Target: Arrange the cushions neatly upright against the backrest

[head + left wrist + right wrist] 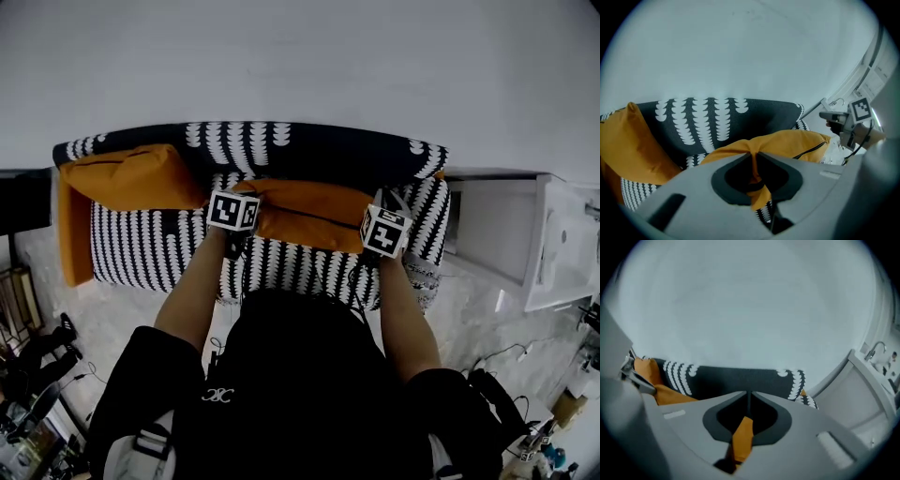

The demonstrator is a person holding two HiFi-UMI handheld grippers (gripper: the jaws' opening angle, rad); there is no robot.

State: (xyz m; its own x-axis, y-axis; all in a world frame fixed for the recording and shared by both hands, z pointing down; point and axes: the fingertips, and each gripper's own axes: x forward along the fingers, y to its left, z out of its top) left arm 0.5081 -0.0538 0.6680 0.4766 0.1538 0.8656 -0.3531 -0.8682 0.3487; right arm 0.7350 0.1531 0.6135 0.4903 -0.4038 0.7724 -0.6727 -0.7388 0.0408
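A black-and-white patterned sofa (pixel 309 145) stands against a white wall. One orange cushion (pixel 309 214) lies across the seat in front of the backrest (pixel 754 119). My left gripper (pixel 241 190) is shut on its left end, with fabric pinched between the jaws (pixel 753 154). My right gripper (pixel 382 202) sits at the cushion's right end; its jaws (pixel 749 397) meet at the tips and an orange fabric corner (pixel 743 439) is caught behind them. A second orange cushion (pixel 131 176) leans against the backrest at the left (pixel 628 145).
Another orange cushion (pixel 73 234) stands along the sofa's left arm. A white cabinet unit (pixel 553 244) stands just right of the sofa. Cables and dark clutter (pixel 37 375) lie on the floor at lower left. The person's body fills the near foreground.
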